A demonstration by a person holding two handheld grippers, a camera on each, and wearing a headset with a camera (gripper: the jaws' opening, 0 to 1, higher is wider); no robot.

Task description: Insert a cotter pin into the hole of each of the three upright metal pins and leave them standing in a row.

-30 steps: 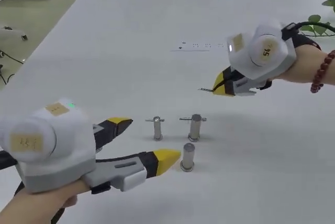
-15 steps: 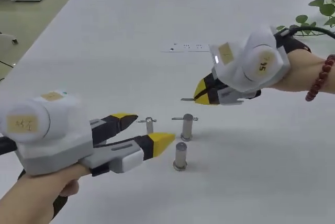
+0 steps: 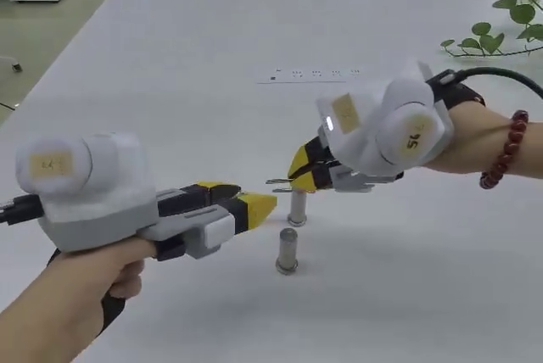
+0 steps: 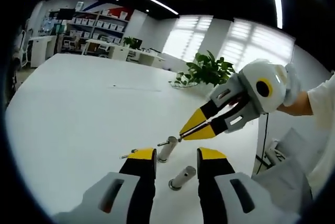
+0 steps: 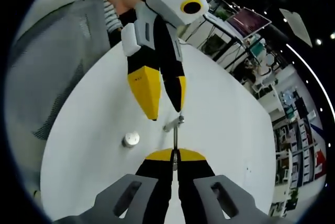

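Observation:
A bare metal pin [image 3: 287, 251] stands upright nearest me on the white table [image 3: 170, 83]. A second pin [image 3: 297, 209] stands just behind it. My right gripper [image 3: 299, 175] hovers over that rear pin, shut on a thin cotter pin [image 3: 277, 181] that pokes out to the left. In the right gripper view the cotter pin [image 5: 175, 139] reaches from the closed jaws toward a pin with a cross piece [image 5: 173, 124]. My left gripper [image 3: 246, 196] is open, with its yellow tips just left of the pins. A third pin's cotter [image 4: 128, 155] peeks beside its jaw.
A leafy plant [image 3: 509, 15] sits at the far right table edge. A row of small marks [image 3: 314, 75] lies on the table farther back. A cable [image 3: 501, 75] trails from the right gripper.
The right gripper has come down and left with the cotter pin until it is over the rear pin. The left gripper has moved right, toward the pins, and now covers the leftmost one.

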